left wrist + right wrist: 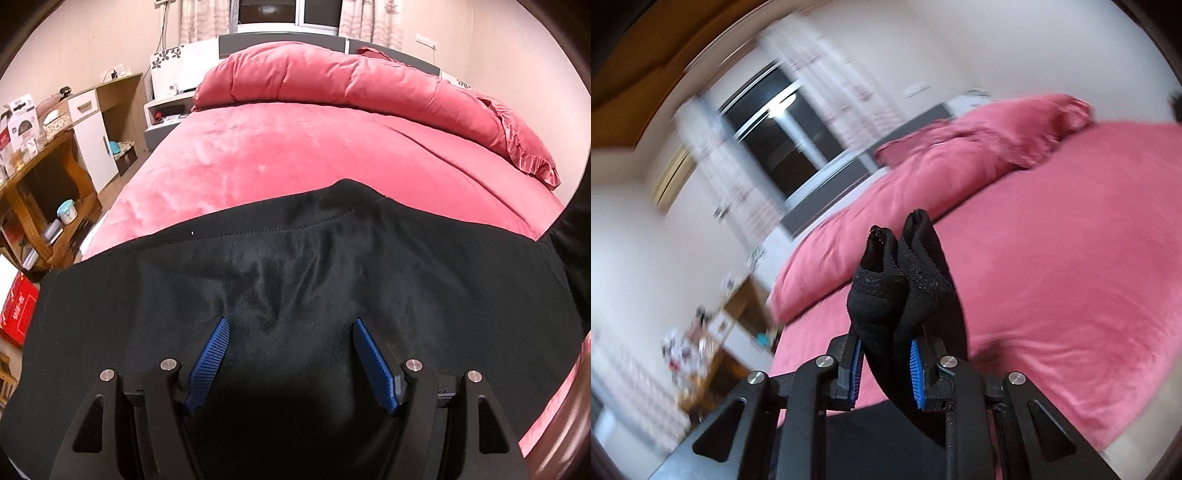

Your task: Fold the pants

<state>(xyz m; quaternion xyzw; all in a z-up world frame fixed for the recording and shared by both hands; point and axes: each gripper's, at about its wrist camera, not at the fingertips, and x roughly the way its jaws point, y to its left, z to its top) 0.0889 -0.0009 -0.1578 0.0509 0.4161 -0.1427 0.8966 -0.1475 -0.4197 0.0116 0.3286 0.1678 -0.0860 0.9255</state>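
Across the near edge of the bed (pixel 295 147) we see the pants (pixel 295 266) lying crosswise under our left gripper (pixel 291 328), jaws wide, while our right gripper (pixel 884 354) pinches their bunched end (pixel 897 273) aloft.

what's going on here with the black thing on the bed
A person with a gripper in each hand is folding black pants on a pink bed. The right gripper is shut on a bunched part of the fabric and holds it up above the bed; that view is blurred. The left gripper is open, its blue fingers over the cloth spread on the bed.
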